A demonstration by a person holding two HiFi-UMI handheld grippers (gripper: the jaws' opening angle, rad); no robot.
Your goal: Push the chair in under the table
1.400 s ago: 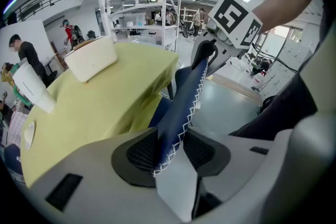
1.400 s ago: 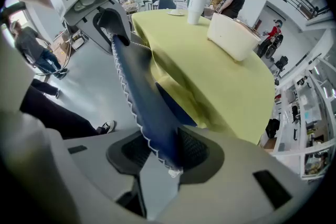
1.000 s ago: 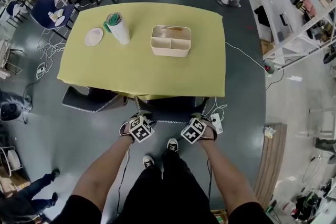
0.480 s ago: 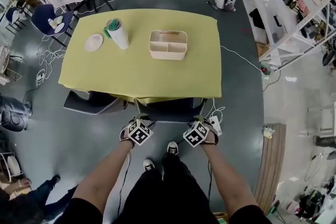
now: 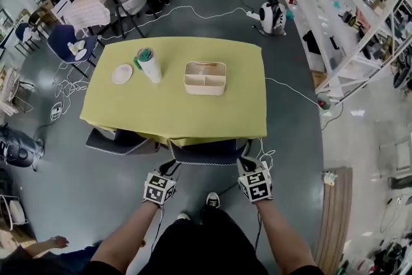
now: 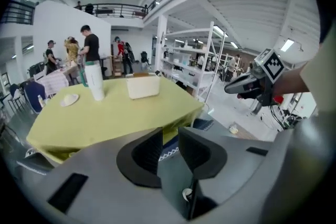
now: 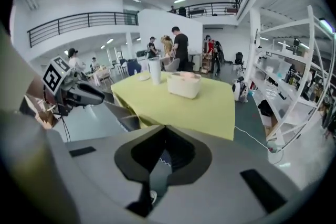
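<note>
No words, numbers or brands can be read; only black-and-white square markers (image 5: 159, 189) show, on the left gripper (image 5: 168, 169) and right gripper (image 5: 244, 164).

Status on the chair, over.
Left gripper empty, jaws just closing, apart; right gripper empty, just shut. Chair in under table. Second chair alongside, not blocking.

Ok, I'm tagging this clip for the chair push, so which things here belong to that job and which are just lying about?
Job:
- dark chair with white zigzag trim, at the table's near edge
- rectangular table under a yellow cloth

Lying about:
- round white plate
- tall white cup holding green items
- cream divided plastic caddy
- second dark chair, at the near-left corner
</note>
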